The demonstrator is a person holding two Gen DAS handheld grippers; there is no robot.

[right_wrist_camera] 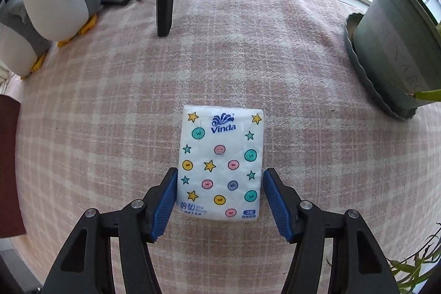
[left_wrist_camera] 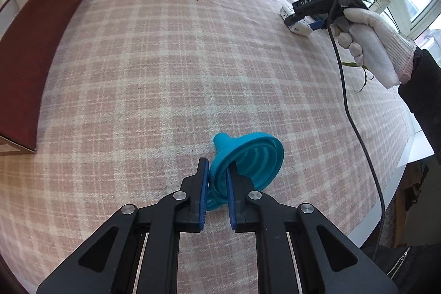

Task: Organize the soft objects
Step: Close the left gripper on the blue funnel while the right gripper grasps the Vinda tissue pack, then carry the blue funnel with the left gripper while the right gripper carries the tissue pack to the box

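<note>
Left tool (left_wrist_camera: 217, 170) pinches a ribbed teal funnel (left_wrist_camera: 248, 159); right tool (right_wrist_camera: 219, 200) straddles, half-spread, a star-printed white tissue pack (right_wrist_camera: 220, 161)

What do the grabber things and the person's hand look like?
Each gripper, left and right, is black, built of jointed bars with silver round rivets, and has two fingers lined with ridged blue pads. Seen from the left camera, the right tool carries white lettering and a black cable trailing from it. The hand wears a white knitted glove and a dark sleeve.
</note>
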